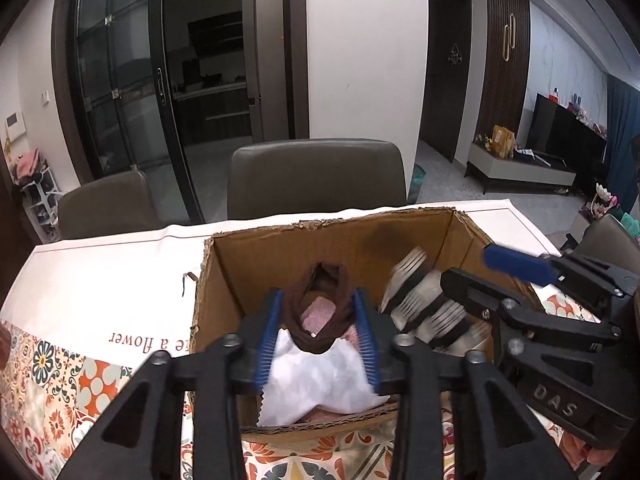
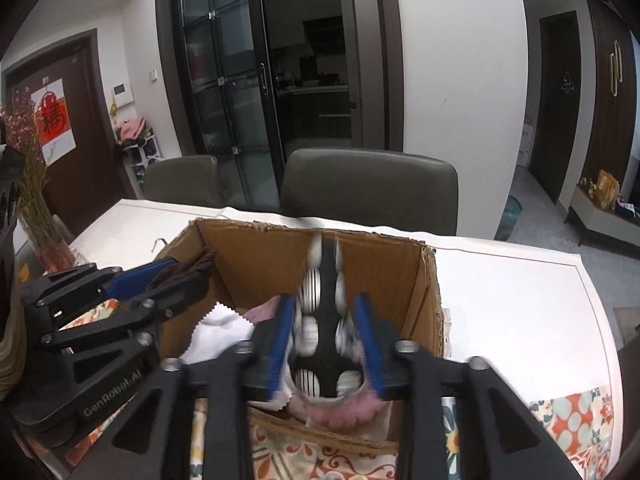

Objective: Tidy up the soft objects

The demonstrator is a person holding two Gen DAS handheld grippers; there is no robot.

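While "a flower" marks the tablecloth (image 1: 100,300), "DAS" marks the right hand-held gripper (image 1: 464,276).

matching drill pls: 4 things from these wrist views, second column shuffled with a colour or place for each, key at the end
1. brown sock
2. striped sock
3. white cloth
4. cardboard box

a. lying in the box
b. between the right gripper's fingers
c. on the patterned tablecloth
d. between the left gripper's fingers

Pairs: 1-d, 2-b, 3-a, 4-c

One box (image 1: 280,256), two chairs (image 1: 316,176), perhaps four soft items (image 1: 316,320) inside
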